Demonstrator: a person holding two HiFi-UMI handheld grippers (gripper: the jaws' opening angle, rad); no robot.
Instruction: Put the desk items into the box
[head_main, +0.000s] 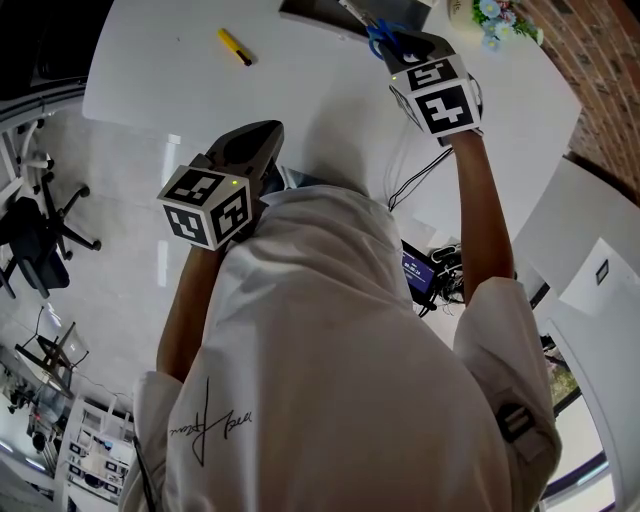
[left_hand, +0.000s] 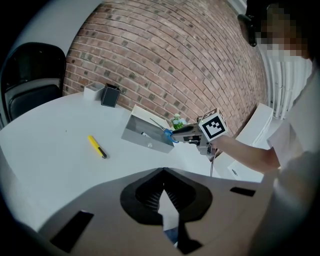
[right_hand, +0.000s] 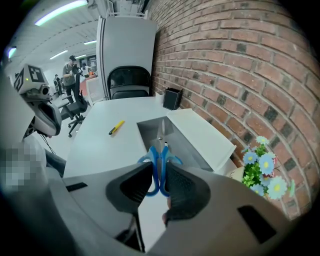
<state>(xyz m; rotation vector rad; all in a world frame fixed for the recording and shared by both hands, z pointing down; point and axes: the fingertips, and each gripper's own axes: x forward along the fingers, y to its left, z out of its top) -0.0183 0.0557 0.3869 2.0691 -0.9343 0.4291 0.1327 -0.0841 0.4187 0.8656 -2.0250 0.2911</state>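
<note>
Right gripper has its jaws clamped on the blue handles of the scissors, with the blades pointing out over the open grey box beside the brick wall. Left gripper hangs at the near edge of the white table, jaws together on nothing. The yellow utility knife lies on the tabletop, apart from the box.

A brick wall backs the white worktop. Blue-and-white flowers stand beside it, a black chair beyond.
</note>
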